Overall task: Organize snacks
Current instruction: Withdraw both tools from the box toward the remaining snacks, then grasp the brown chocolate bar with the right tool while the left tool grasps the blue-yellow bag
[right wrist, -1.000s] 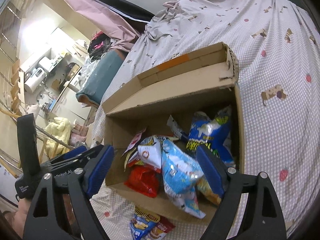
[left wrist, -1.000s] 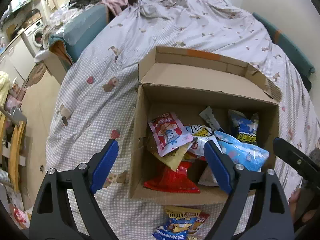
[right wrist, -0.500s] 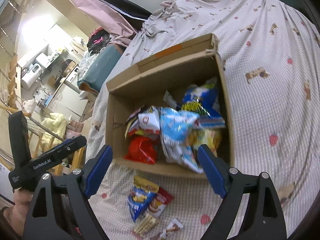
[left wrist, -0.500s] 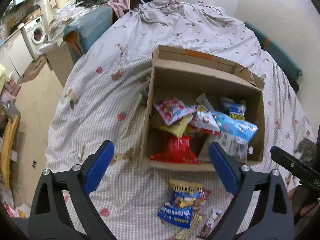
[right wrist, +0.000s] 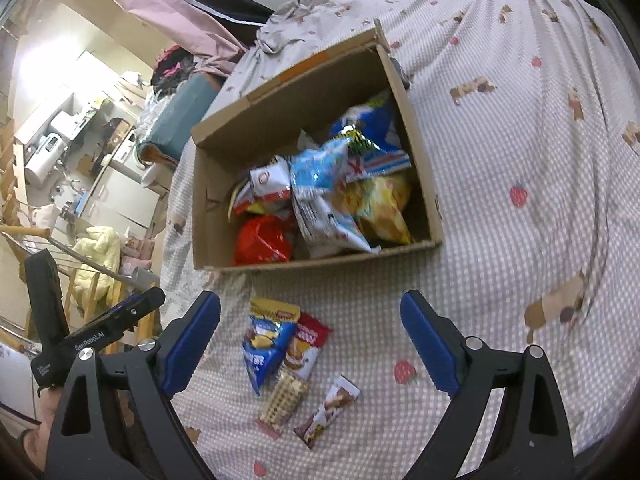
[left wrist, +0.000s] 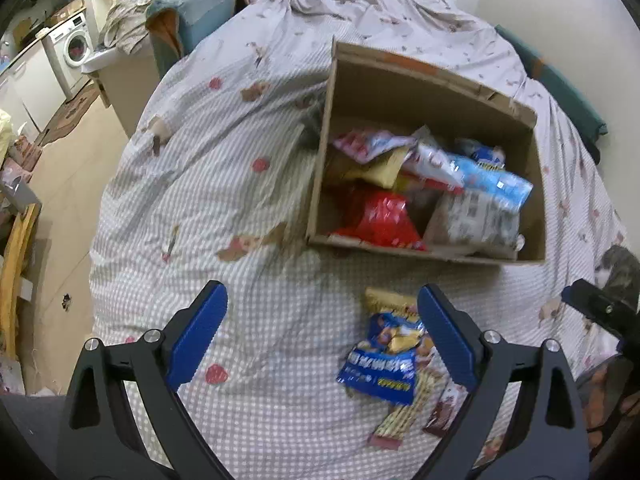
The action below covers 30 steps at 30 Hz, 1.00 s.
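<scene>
Blue packet (right wrist: 262, 350) is lying between the right gripper (right wrist: 310, 344)'s empty, widening fingers, lengthwise toward the box (right wrist: 416, 152), while the left gripper (left wrist: 322, 334) is hanging wide beside it.

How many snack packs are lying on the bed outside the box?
4, maybe more hidden beneath: blue bag over a gold-topped edge, red-white pack beside it, wafer pack below, small bar on the right. All in front of the cardboard box.
</scene>
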Each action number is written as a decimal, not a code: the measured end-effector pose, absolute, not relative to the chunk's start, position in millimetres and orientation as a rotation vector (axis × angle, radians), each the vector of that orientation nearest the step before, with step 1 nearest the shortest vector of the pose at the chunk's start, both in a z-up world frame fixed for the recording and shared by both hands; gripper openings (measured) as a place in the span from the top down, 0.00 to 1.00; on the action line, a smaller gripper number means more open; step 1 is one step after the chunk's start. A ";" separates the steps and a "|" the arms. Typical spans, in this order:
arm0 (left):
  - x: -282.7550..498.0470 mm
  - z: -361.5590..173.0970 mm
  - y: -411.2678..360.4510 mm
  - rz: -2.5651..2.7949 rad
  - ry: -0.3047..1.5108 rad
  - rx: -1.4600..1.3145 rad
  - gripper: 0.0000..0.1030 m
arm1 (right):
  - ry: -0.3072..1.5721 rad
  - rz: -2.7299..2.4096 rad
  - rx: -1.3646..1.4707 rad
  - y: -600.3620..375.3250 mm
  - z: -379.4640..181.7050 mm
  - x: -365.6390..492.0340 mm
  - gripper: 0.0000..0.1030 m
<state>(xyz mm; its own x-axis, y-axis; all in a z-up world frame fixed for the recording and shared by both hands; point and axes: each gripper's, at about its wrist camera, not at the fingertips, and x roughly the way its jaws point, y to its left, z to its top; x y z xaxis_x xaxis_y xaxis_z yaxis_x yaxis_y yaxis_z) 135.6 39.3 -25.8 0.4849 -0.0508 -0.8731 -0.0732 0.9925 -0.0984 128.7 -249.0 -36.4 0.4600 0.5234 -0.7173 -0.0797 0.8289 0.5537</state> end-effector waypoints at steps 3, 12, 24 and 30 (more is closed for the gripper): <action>130.7 -40.6 42.2 0.057 1.106 -0.100 0.08 | 1.052 0.375 0.470 -246.7 -41.3 123.1 0.09; 126.4 -58.6 62.2 0.095 1.160 -0.173 0.08 | 1.136 0.319 0.461 -245.2 -63.5 117.0 0.09; 126.9 -65.0 68.4 0.088 1.193 -0.264 0.08 | 1.444 0.383 0.485 -205.0 -130.1 109.1 0.32; 126.6 -66.4 63.5 0.076 1.202 -0.248 0.08 | 1.560 0.376 0.395 -180.1 -155.2 105.5 0.39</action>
<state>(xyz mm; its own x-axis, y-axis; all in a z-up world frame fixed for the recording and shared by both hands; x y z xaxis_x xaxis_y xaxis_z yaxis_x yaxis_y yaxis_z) 126.6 63.5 -66.4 0.3612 -0.0729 -0.9297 -0.1897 0.9703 -0.1498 105.5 -180.1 -155.2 -0.0204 0.4709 -0.8819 0.0174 0.8822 0.4706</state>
